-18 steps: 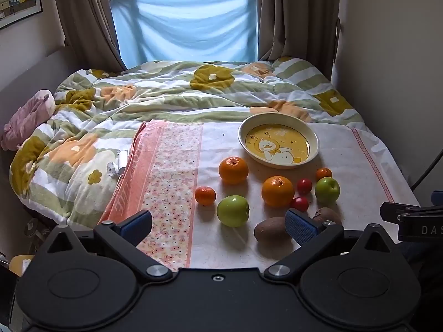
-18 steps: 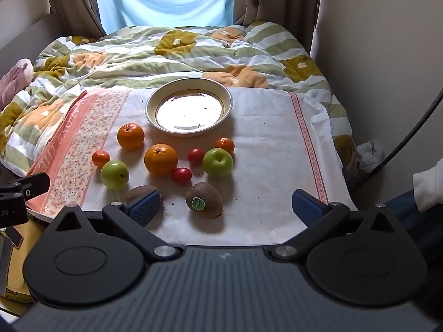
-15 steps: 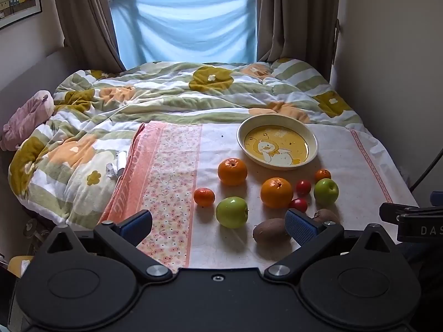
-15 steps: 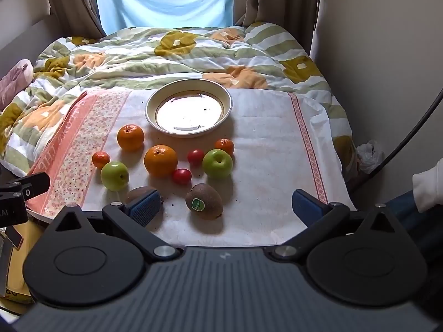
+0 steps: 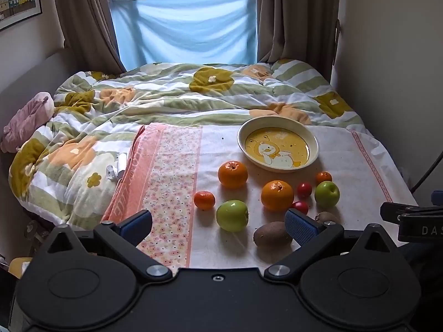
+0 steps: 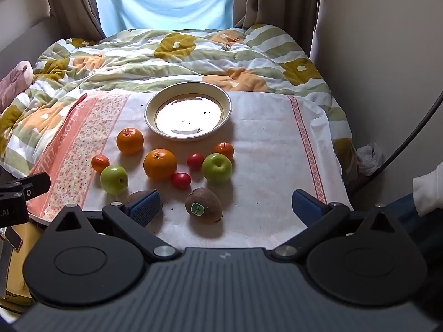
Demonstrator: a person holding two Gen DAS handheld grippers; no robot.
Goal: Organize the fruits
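Note:
An empty cream bowl (image 5: 315, 145) with a duck picture stands on a white cloth (image 5: 221, 144) on the bed; it also shows in the right wrist view (image 6: 227, 102). In front of it lie two oranges (image 5: 232, 173) (image 5: 277, 195), two small mandarins (image 5: 204, 199), two green apples (image 5: 232, 215) (image 5: 326, 193), two red tomatoes (image 5: 304, 189) and two kiwis (image 5: 271, 233) (image 6: 203, 205). My left gripper (image 5: 218, 225) is open and empty, just before the near green apple. My right gripper (image 6: 225, 206) is open and empty around the stickered kiwi's near side.
A rumpled flowered quilt (image 5: 166, 94) covers the bed behind the cloth. A wall (image 5: 393, 55) runs close along the right side. A pink plush (image 5: 27, 119) lies at the far left. Curtains and a window stand behind the bed.
Both views have barely shifted. The fruits and the bowl have not moved, and both grippers stay open.

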